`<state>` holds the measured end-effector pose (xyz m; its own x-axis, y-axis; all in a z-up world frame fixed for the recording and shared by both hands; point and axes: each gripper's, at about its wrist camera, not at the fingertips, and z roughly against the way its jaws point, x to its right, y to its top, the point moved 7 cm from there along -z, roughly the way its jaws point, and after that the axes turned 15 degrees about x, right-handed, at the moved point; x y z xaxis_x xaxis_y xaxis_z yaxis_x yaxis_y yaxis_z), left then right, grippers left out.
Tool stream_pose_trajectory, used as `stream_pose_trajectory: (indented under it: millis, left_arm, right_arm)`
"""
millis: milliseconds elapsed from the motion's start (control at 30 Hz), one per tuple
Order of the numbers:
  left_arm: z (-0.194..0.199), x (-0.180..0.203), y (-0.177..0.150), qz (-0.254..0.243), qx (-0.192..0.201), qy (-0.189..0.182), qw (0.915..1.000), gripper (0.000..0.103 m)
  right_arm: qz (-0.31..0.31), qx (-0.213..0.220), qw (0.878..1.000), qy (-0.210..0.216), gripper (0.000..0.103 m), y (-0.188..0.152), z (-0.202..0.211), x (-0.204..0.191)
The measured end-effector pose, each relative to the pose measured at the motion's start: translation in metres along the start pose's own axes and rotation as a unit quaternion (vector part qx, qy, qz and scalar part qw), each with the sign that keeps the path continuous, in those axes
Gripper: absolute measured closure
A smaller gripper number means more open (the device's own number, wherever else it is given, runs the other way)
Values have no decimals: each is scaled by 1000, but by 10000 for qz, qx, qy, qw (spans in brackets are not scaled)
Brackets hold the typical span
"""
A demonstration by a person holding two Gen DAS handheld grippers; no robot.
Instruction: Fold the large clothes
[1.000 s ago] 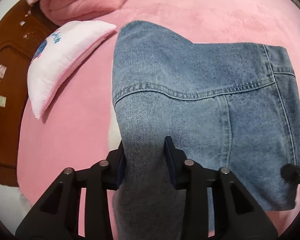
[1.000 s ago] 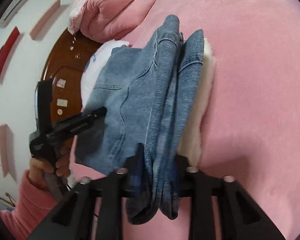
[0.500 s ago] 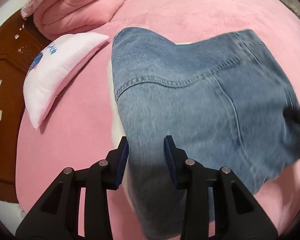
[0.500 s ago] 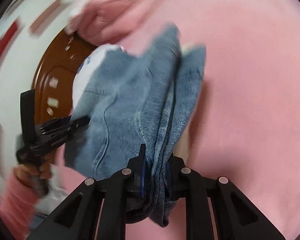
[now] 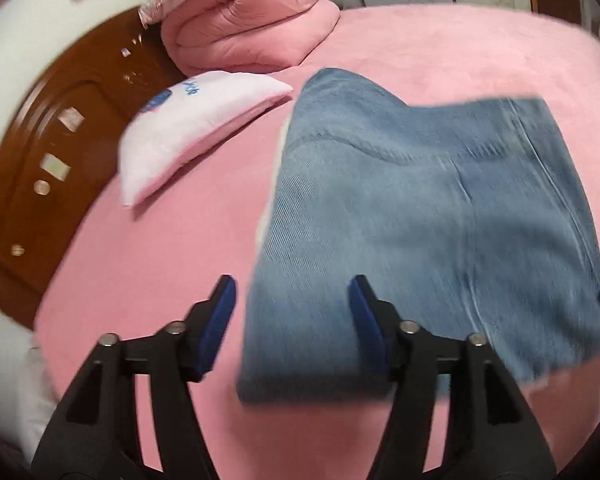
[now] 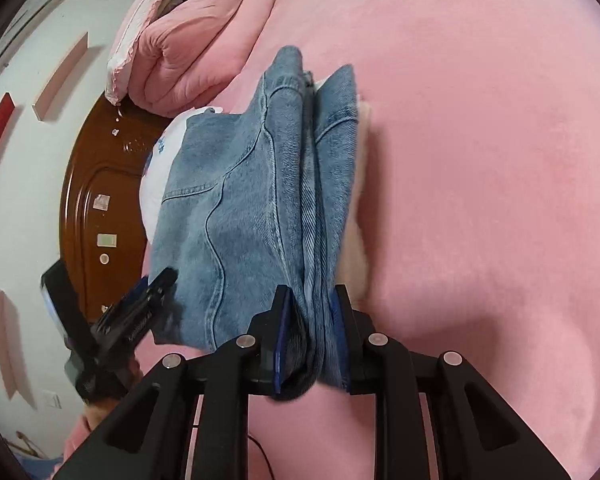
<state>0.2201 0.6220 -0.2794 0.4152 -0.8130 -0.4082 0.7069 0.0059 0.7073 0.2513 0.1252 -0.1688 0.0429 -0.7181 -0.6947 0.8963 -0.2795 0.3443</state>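
A blue denim jacket (image 5: 428, 216) with a cream fleece lining lies folded into a rough rectangle on the pink bed (image 5: 460, 40). My left gripper (image 5: 292, 312) is open; its fingers stand apart over the jacket's near left corner and hold nothing. In the right wrist view my right gripper (image 6: 310, 334) is shut on the stacked denim layers at the jacket's (image 6: 260, 208) near edge. The left gripper (image 6: 140, 308) shows there at the jacket's left corner.
A white pillow (image 5: 196, 136) with blue print lies left of the jacket. A folded pink quilt (image 5: 244, 16) sits at the head of the bed. A brown wooden headboard (image 5: 40, 152) runs along the left. A white wall with small shelves (image 6: 28, 92) is beyond.
My left gripper has opened and let go of the jacket's corner, and has drawn back a little. The jacket has dropped flatter on the bed. The right gripper still grips its edge.
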Motion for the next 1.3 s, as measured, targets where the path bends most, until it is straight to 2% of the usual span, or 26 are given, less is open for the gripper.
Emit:
stream_pose_trajectory:
  millis: [100, 167, 200, 233, 333, 367, 400, 433, 500, 567, 633, 733, 800, 867, 967, 1000, 1100, 1200, 1300]
  left_arm:
    - [34, 24, -13, -69, 84, 381, 9992, 45]
    - [54, 52, -37, 259, -354, -3, 9990, 45]
    - [59, 65, -48, 398, -626, -180, 9971, 45]
    - [69, 80, -67, 580, -983, -323, 9929, 45]
    - [99, 117, -118, 1156, -1854, -439, 9748, 45]
    - [108, 127, -130, 1286, -2065, -486, 9687, 45]
    - [123, 144, -146, 1450, -2360, -599, 9590, 45]
    - [134, 157, -155, 1526, -2528, -708, 9528, 45]
    - [166, 189, -174, 1509, -2797, -962, 9433, 44]
    - [203, 223, -186, 1218, -2850, -1119, 9442, 44]
    - [239, 258, -199, 873, -2962, -1349, 9415, 43]
    - [300, 307, -213, 641, -3278, -1795, 9253, 44]
    - [336, 324, -212, 668, -3256, -1894, 9239, 43]
    - [381, 343, -204, 638, -3118, -2113, 9241, 43]
    - [435, 363, -193, 485, -2774, -2361, 9300, 43]
    - [448, 367, -190, 406, -2715, -2384, 9316, 43]
    - [492, 378, -177, 234, -2481, -2438, 9373, 43]
    - [524, 388, -156, 123, -2239, -2422, 9440, 43]
    - [543, 377, -124, 169, -2045, -2585, 9440, 43]
  right_arm:
    - [152, -93, 9998, -107, 72, -17, 27, 11]
    - [417, -90, 9983, -392, 65, -29, 46, 25]
    - [545, -118, 9970, -537, 64, -37, 55, 33]
    - [684, -157, 9949, -729, 64, -48, 66, 45]
    - [892, -265, 9912, -939, 61, -72, 99, 80]
    - [948, -291, 9903, -969, 54, -79, 109, 90]
    - [1022, -300, 9893, -997, 44, -87, 122, 100]
    - [1123, -284, 9879, -1029, 39, -96, 138, 112]
    - [1309, -266, 9852, -1077, 26, -109, 166, 137]
    - [1491, -390, 9805, -1216, 19, -128, 201, 171]
    - [1495, -574, 9763, -1453, 19, -144, 234, 204]
    - [1346, -635, 9741, -1702, 17, -160, 290, 247]
    - [1137, -577, 9723, -1960, 7, -170, 338, 278]
    - [865, -617, 9711, -2138, 2, -180, 382, 305]
    - [259, -951, 9595, -2638, 2, -200, 449, 348]
    - [-52, -936, 9575, -2726, 2, -204, 474, 359]
    - [-484, -596, 9572, -2791, 1, -207, 537, 373]
    - [-390, -409, 9550, -2911, 1, -206, 576, 367]
    - [-544, -239, 9574, -2826, 1, -202, 617, 354]
